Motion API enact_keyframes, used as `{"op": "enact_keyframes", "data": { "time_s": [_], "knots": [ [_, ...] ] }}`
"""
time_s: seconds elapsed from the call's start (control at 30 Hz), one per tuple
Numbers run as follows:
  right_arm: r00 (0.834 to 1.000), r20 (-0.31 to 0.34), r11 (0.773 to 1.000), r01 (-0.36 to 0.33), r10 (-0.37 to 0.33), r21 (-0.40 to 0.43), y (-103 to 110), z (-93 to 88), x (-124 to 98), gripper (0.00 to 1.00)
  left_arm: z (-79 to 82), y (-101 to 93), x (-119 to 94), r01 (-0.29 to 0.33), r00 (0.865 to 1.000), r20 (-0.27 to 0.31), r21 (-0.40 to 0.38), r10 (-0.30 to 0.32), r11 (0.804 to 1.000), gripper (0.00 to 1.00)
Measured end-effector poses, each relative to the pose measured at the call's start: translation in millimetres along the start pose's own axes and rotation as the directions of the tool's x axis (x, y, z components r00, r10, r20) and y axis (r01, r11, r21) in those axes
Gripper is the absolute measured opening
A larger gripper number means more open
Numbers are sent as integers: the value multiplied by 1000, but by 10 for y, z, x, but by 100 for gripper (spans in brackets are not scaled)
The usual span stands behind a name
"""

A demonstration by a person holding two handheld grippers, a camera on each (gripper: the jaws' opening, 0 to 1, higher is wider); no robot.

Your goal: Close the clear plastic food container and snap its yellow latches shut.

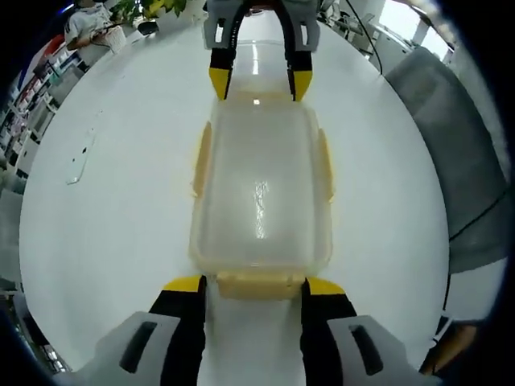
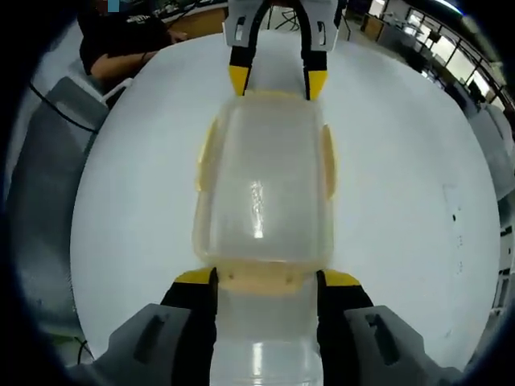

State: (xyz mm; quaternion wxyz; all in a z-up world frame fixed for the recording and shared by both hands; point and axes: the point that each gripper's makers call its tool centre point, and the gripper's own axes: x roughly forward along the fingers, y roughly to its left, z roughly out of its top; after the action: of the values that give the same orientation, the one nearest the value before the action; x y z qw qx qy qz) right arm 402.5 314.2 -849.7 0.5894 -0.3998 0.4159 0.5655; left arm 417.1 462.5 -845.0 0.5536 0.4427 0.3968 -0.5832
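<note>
Your left tongs stood with jaws apart, yellow tips flanking the near end latch of the clear plastic food container; whether the tips touched it could not be told. Your right tongs stood likewise apart at the opposite end, tips either side of the yellow end latch there. Nothing was clamped by either.

The container sat on the white desk, lengthwise between the two tongs, lid on. In the left gripper view, yellow side latches ran along both long edges; whether they were snapped could not be told. The same container appeared in the right gripper view on the desk.

At the far end of the container in the left gripper view, your right tongs faced the camera, jaws apart at the far rim. In the right gripper view your left tongs appeared the same way.

Beyond the desk, a seated person showed at upper left of the left gripper view, and a grey chair at the right.
</note>
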Motion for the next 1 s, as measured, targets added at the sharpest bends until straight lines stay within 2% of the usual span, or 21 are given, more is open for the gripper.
{"op": "enact_keyframes", "data": {
  "time_s": [0.4,0.53,1.0],
  "knots": [
    [1000,-23,1000,4,-4,11,-7,-16,7,45,-44,35,-6,6,1000,-22,9,-6,1000,34],
    [999,-41,999,12,-11,31,6,-31,-7,37,-73,42,-19,0,999,-41,-14,-1,1000,34],
    [998,-56,1000,8,-6,29,1,-25,18,38,-91,127,2,7,999,-32,-10,-7,1000,34]
  ]
}}
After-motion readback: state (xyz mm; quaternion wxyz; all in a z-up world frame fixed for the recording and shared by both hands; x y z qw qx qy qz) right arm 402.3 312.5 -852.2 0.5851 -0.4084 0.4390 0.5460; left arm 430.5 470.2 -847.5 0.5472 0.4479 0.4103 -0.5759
